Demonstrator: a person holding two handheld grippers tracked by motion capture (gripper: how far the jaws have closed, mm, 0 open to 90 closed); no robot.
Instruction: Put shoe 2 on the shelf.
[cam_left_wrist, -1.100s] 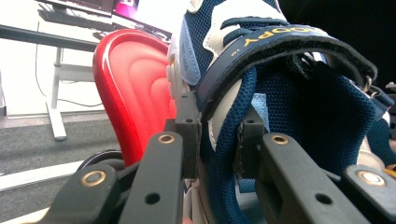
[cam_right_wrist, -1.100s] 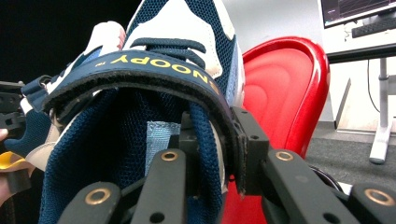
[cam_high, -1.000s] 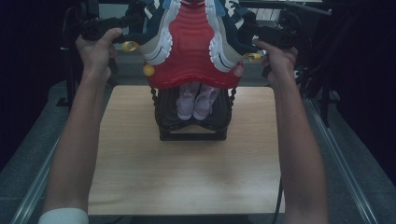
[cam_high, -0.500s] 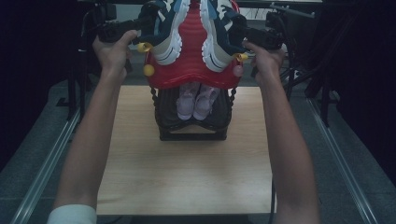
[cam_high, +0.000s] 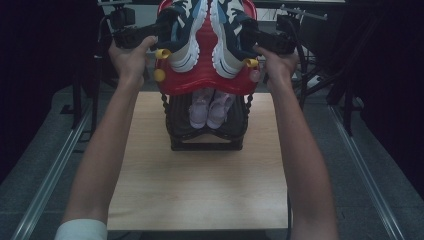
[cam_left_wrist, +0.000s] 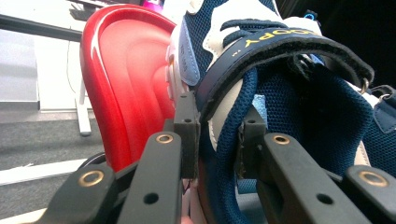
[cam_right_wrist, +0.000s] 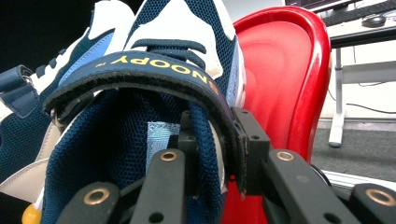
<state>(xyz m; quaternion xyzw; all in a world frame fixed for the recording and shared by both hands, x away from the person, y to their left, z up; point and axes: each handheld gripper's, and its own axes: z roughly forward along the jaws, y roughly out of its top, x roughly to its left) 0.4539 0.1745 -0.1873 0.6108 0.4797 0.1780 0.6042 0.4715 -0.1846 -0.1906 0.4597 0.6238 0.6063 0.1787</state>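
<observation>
- Upper left of the high view: your left gripper (cam_high: 159, 31) is clamped on the collar of the left navy sneaker (cam_high: 185, 35).
- Centre top: both sneakers sit over the red tray (cam_high: 207, 82), above the black rack (cam_high: 176, 120) holding pink shoes (cam_high: 209, 110).
- Upper right: your right gripper (cam_high: 254, 36) pinches the right navy sneaker (cam_high: 231, 40) at its collar.

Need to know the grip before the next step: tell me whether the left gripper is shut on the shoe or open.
Shut on it: the left gripper pinches the navy shoe collar wall between its fingers.
</observation>
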